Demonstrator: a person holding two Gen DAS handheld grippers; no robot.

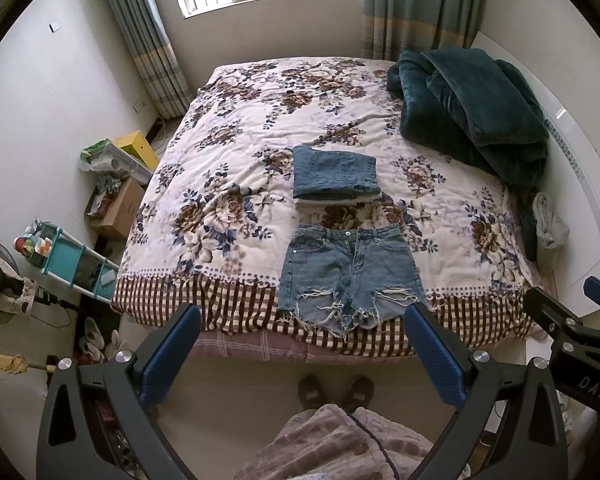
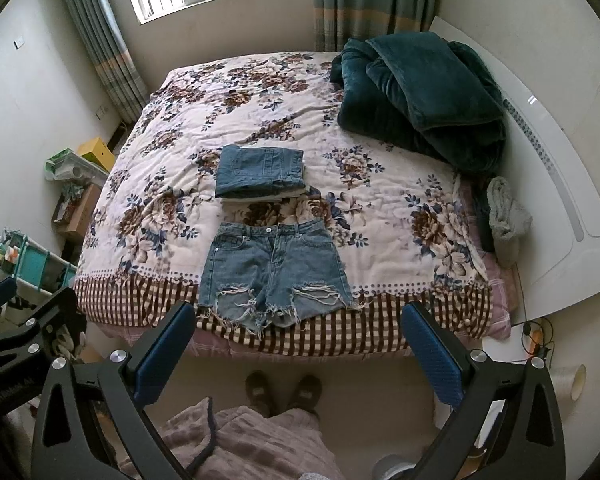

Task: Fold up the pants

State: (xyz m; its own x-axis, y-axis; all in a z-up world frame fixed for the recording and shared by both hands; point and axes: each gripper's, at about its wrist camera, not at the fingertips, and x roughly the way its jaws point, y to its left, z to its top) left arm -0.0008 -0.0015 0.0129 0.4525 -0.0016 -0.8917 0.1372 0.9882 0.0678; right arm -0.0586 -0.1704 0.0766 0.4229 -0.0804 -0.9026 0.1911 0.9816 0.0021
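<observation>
A pair of ripped denim shorts [image 1: 350,274] lies flat and unfolded at the near edge of the floral bed [image 1: 228,152], waistband away from me, frayed hems at the checked border. It also shows in the right wrist view [image 2: 272,270]. A folded pile of denim [image 1: 334,174] sits just behind it, also in the right wrist view [image 2: 260,172]. My left gripper [image 1: 302,320] is open and empty, held above the floor in front of the bed. My right gripper [image 2: 300,320] is open and empty at the same height, and part of it shows in the left wrist view [image 1: 568,332].
A dark green blanket [image 1: 472,116] is heaped at the bed's far right. A grey cloth [image 2: 506,216] lies at the right edge by the white headboard [image 2: 560,184]. Boxes [image 1: 120,204] and a teal shelf [image 1: 72,260] stand left of the bed. My feet [image 1: 334,390] are on the floor.
</observation>
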